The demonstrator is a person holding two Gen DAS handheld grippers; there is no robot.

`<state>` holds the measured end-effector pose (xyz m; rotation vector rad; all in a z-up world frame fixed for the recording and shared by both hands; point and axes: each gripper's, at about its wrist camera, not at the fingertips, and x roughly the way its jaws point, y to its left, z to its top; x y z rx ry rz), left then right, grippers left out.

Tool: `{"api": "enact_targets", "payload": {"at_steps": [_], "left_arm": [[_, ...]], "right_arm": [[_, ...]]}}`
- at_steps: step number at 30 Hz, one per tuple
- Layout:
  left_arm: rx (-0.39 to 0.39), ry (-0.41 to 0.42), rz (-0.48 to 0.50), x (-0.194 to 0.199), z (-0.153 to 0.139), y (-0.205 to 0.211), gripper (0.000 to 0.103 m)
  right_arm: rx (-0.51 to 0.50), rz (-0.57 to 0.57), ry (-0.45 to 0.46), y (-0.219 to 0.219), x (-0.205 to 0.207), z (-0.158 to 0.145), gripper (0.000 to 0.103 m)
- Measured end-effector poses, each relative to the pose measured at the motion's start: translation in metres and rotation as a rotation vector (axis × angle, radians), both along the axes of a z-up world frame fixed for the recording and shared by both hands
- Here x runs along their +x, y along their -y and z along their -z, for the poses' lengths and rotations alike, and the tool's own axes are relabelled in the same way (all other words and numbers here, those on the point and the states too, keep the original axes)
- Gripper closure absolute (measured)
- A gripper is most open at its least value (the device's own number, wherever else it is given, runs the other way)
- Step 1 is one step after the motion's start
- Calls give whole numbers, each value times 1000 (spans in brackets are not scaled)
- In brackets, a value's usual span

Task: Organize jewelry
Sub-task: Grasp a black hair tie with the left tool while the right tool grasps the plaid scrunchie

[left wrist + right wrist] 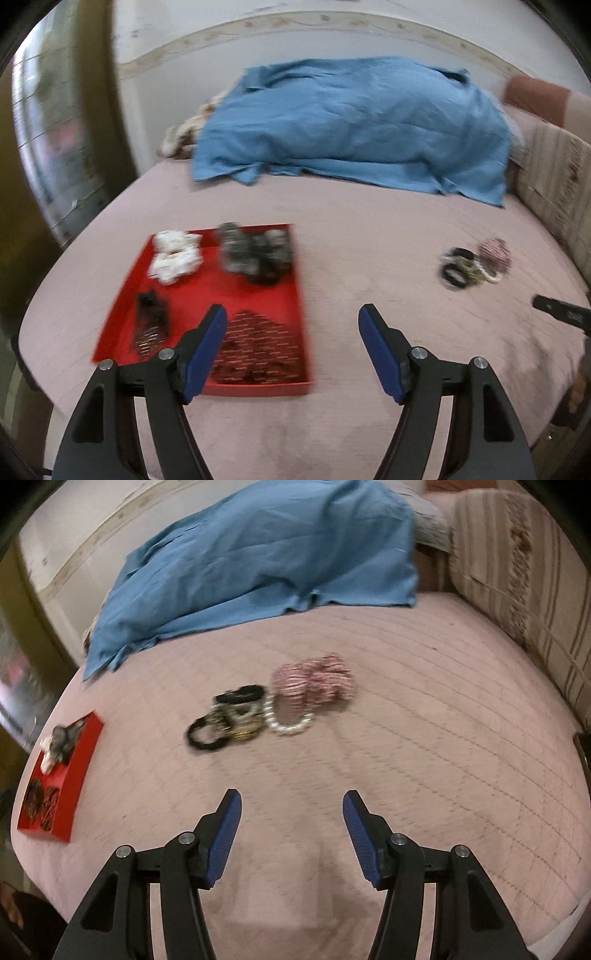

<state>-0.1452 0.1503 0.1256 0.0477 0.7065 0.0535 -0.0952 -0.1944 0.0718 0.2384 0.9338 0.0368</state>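
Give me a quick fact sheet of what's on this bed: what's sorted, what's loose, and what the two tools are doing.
surface: pink bedspread
tray: red tray, left side of the bed, divided into compartments
in tray: white pieces, grey-black pieces, dark and reddish pieces nearer the camera; too blurred to name
loose: bangles in a cluster on the bedspread, apart from the tray
behind: blue cloth
left gripper: open, empty, over the tray's near corner
right gripper: open, empty, short of the bangles

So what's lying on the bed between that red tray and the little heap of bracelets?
Nothing: the left wrist view shows only bare pink bedspread between the red tray and the heap of bracelets. The right wrist view agrees.
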Motion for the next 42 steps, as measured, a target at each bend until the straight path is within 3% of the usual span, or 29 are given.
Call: {"api": "enact_targets", "payload": {"at_steps": [3, 7, 11, 18, 23, 34, 36, 37, 38, 39, 42], "left_arm": [[7, -42, 60, 11, 4, 30, 30], [-58, -116, 118, 30, 13, 61, 30], [-117, -176, 127, 55, 27, 83, 30], [-141, -266, 137, 111, 61, 116, 30], [-184, -328, 164, 152, 86, 135, 52], [-127, -338, 213, 194, 113, 170, 57], [-89, -330, 211, 194, 114, 175, 70], [-53, -324, 221, 191, 114, 180, 81], [-28, -320, 229, 189, 114, 182, 94], [5, -320, 233, 186, 113, 184, 94], [17, -330, 219, 178, 109, 176, 94]], "right_arm": [[14, 21, 5, 17, 7, 5, 42], [36, 34, 21, 30, 23, 12, 42], [63, 32, 39, 39, 43, 17, 42], [94, -20, 48, 35, 70, 28, 42], [102, -33, 63, 36, 86, 30, 42], [68, -117, 119, 22, 128, 33, 42], [42, -132, 116, 17, 131, 35, 42], [28, -139, 111, 15, 132, 37, 42], [11, -145, 102, 13, 133, 39, 48], [-6, -146, 95, 11, 133, 40, 71], [-19, -128, 78, 15, 133, 42, 89]]}}
